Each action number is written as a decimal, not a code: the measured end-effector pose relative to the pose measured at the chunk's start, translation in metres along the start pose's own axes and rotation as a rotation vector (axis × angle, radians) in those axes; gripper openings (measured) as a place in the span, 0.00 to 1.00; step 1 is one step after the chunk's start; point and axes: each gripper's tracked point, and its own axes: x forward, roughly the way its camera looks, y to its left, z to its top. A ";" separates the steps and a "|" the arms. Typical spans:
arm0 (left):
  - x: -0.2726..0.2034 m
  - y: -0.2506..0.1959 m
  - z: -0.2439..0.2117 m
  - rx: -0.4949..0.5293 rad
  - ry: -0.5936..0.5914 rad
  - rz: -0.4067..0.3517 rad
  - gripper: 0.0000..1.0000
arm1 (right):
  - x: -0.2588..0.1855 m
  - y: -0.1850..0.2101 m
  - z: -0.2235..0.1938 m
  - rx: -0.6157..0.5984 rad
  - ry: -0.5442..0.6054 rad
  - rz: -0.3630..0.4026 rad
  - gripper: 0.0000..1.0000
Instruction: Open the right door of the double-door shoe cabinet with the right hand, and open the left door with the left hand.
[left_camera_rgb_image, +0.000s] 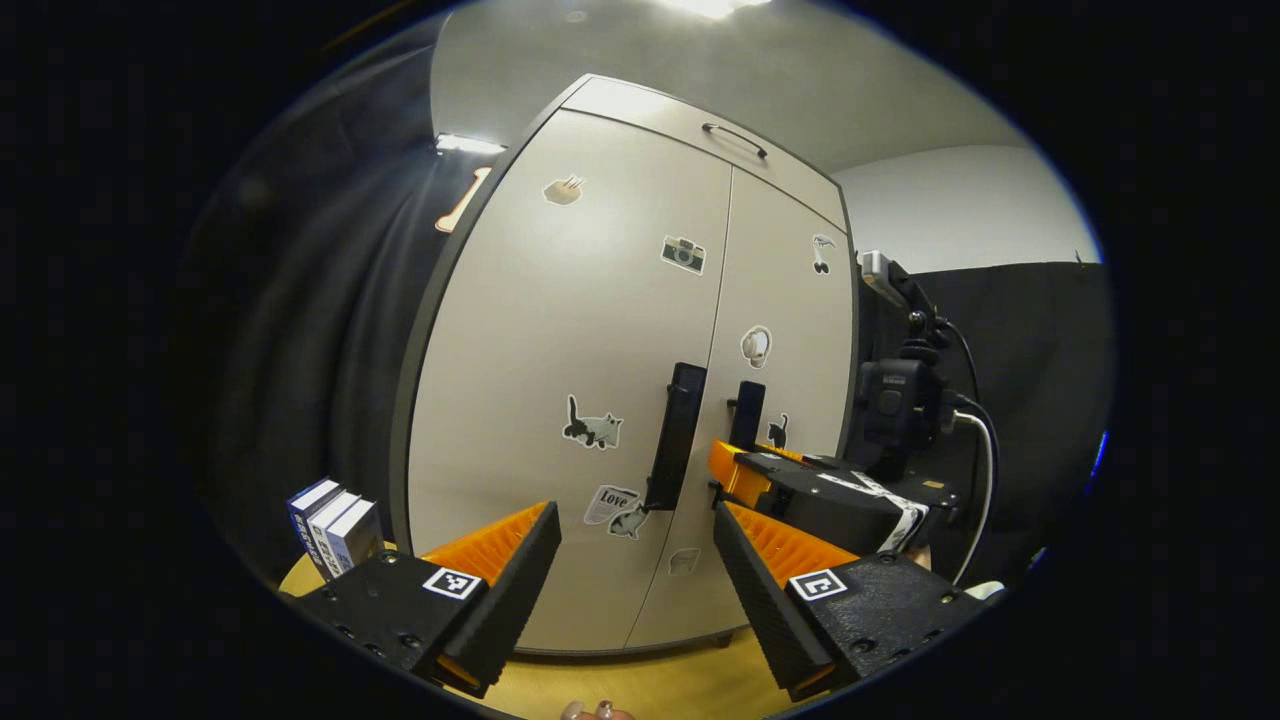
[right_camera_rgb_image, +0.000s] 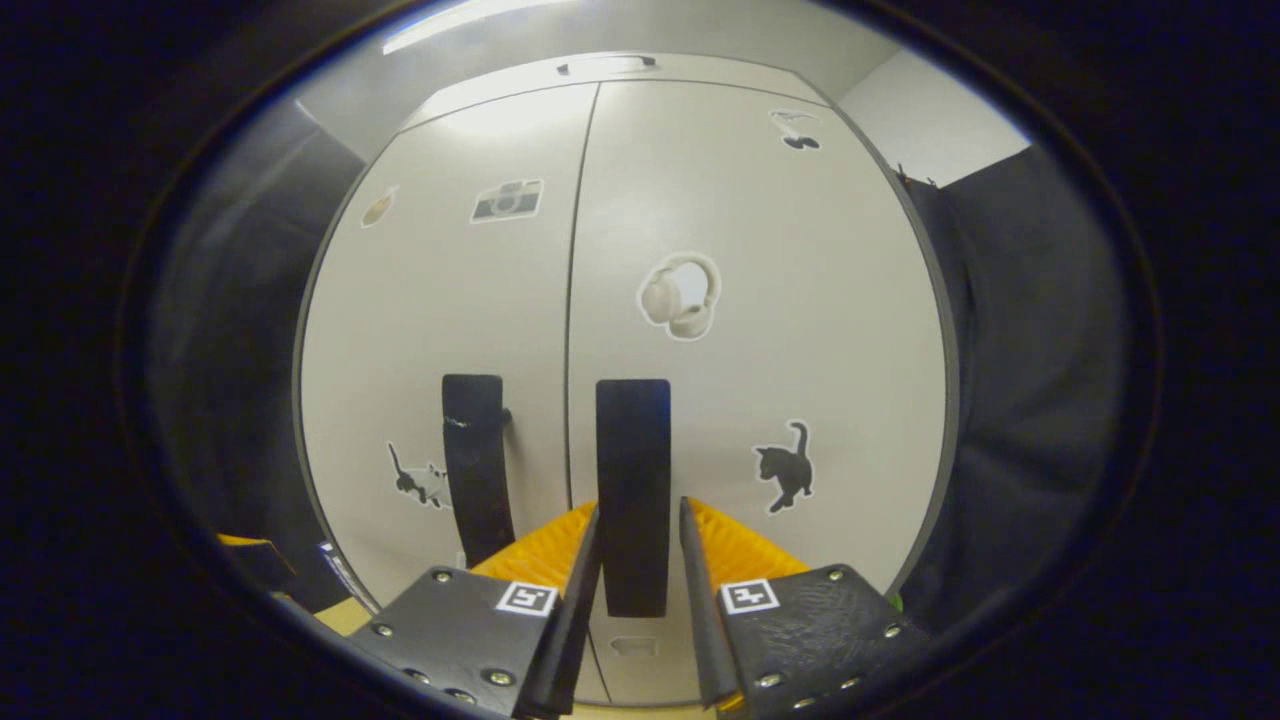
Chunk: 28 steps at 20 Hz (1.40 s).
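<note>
Straddling right door handle (right_camera_rgb_image: 633, 480) with right gripper (right_camera_rgb_image: 640, 545), grip not certain; left gripper (left_camera_rgb_image: 635, 545) released near left door handle (left_camera_rgb_image: 675, 435), both doors closed.

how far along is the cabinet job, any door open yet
Nothing done: both doors sit flush. In hand: the right claw straddles the right door handle, fingers close either side; grip not confirmed. Left: pulling that door, then the open left claw, short of the left door handle, must grab it.
</note>
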 end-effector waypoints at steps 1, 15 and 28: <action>0.001 0.001 -0.001 -0.002 0.001 0.000 0.96 | 0.001 0.000 -0.001 -0.003 0.004 -0.005 0.45; 0.004 0.009 -0.009 -0.014 0.030 -0.013 0.96 | -0.001 0.005 -0.003 0.003 0.014 0.024 0.25; -0.005 -0.016 -0.009 0.008 0.035 -0.049 0.96 | -0.049 -0.014 0.005 -0.005 0.008 0.041 0.24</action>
